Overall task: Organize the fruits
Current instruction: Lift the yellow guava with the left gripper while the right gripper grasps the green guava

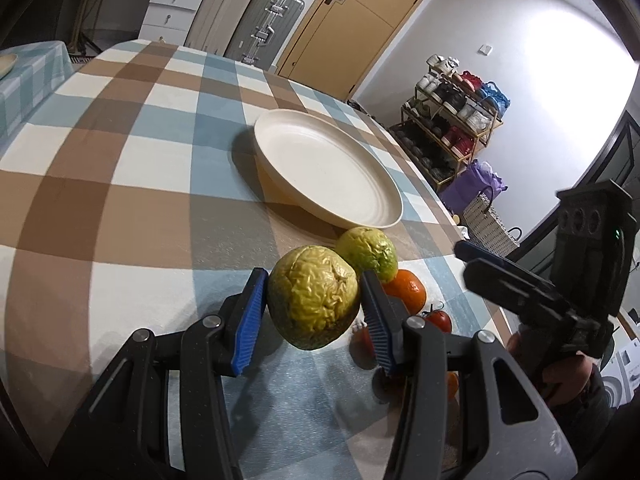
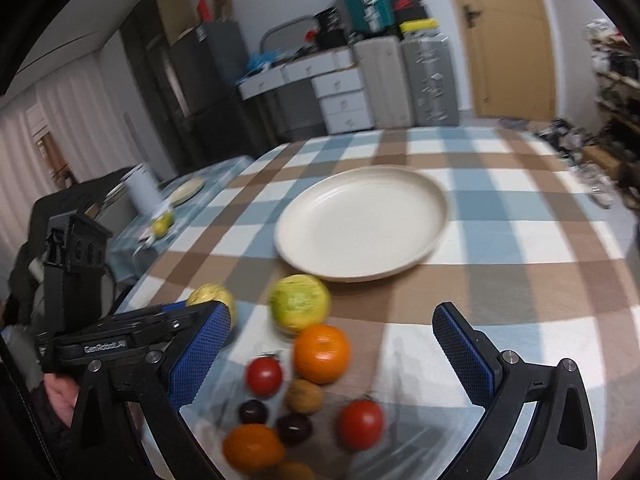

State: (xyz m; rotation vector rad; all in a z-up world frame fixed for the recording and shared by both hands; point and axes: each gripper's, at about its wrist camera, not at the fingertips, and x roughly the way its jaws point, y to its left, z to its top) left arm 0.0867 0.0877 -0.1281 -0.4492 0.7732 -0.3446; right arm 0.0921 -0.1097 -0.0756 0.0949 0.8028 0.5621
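One wrinkly yellow-green fruit (image 1: 314,302) is clamped in the left gripper (image 1: 313,312), lifted off the checkered tabletop (image 1: 120,168) near the empty cream plate (image 1: 360,200). Right gripper (image 2: 332,360) hangs wide open, holding nothing, over the remaining fruit pile (image 2: 304,396).

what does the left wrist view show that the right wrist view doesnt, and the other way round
Only the left wrist view: the shoe rack, and the left gripper clamping the wrinkled yellow-green fruit.

Only the right wrist view: the right gripper with its jaws wide apart and empty, two dark plums, and a brown walnut-like fruit.

Both: the white plate with nothing on it, the checked tablecloth, a second green fruit, oranges, tomatoes and the door.
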